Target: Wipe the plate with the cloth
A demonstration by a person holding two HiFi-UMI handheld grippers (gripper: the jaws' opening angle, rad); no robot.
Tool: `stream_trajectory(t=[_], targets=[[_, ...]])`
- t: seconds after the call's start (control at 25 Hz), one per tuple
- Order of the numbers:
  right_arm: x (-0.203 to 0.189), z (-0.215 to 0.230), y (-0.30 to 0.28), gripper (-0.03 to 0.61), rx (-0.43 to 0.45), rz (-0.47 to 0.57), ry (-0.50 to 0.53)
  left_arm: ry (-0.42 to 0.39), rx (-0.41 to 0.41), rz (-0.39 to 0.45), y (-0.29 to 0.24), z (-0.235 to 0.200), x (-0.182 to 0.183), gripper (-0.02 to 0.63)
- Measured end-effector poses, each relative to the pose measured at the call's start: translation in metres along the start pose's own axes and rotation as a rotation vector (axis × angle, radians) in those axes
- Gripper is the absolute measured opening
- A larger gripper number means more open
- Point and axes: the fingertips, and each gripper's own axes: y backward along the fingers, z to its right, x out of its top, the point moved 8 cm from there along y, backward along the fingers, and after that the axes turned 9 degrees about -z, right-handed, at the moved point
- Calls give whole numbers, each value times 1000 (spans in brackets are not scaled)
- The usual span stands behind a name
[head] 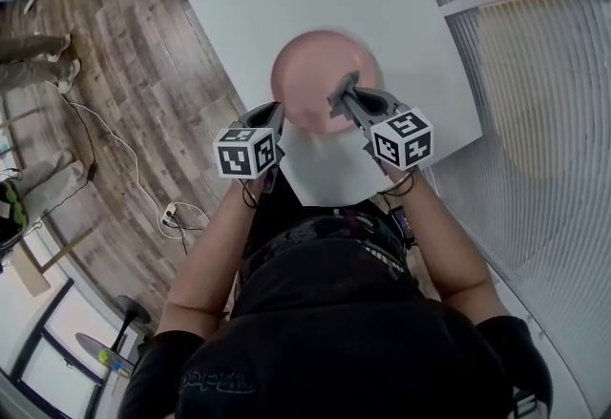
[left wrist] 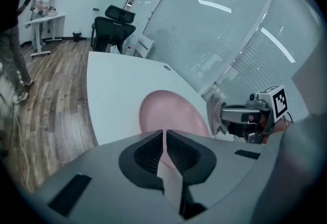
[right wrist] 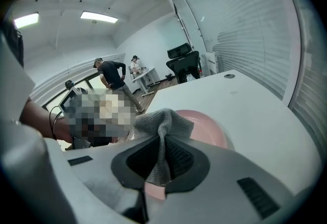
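Note:
A pink plate [head: 320,73] lies on the white table [head: 410,16]. My right gripper [head: 346,88] hangs over the plate's near right part, shut on a bunched grey cloth [right wrist: 161,122] that sticks out past its fingertips. The left gripper view shows that cloth [left wrist: 214,112] at the plate's [left wrist: 171,110] right edge. My left gripper [head: 278,110] hovers at the plate's near left rim with its jaws shut [left wrist: 163,133] and nothing clamped. Only a pale sliver shows through the slit between them. The plate's near edge is hidden behind the jaws in both gripper views.
The table's near edge [head: 329,198] is right in front of me. Wood floor [head: 124,54] with cables and a power strip [head: 172,212] lies to the left. A glass wall with blinds [head: 535,73] curves along the right. An office chair [left wrist: 115,26] and people at a desk [right wrist: 115,77] are far back.

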Motion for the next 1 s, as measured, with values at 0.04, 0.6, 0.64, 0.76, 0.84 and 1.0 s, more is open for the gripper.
stream_trajectory(t=[0.04, 0.6, 0.64, 0.76, 0.84, 1.0], targets=[[1, 4, -4, 37, -2, -7, -1, 3, 12, -8, -3, -4, 0, 18], [11, 35, -49, 37, -91, -77, -90, 67, 55, -56, -27, -32, -3, 75], [12, 38, -52, 37, -103, -86, -96, 74, 52, -60, -28, -33, -2, 75], [18, 46, -60, 37, -119, -106, -116, 83, 33, -80, -32, -34, 0, 75], [19, 51, -65, 37, -123, -116, -130, 82, 29, -91, -36, -35, 0, 75], [18, 62, -75, 37, -186, -157, -177, 89, 34, -106, -42, -39, 1, 75]])
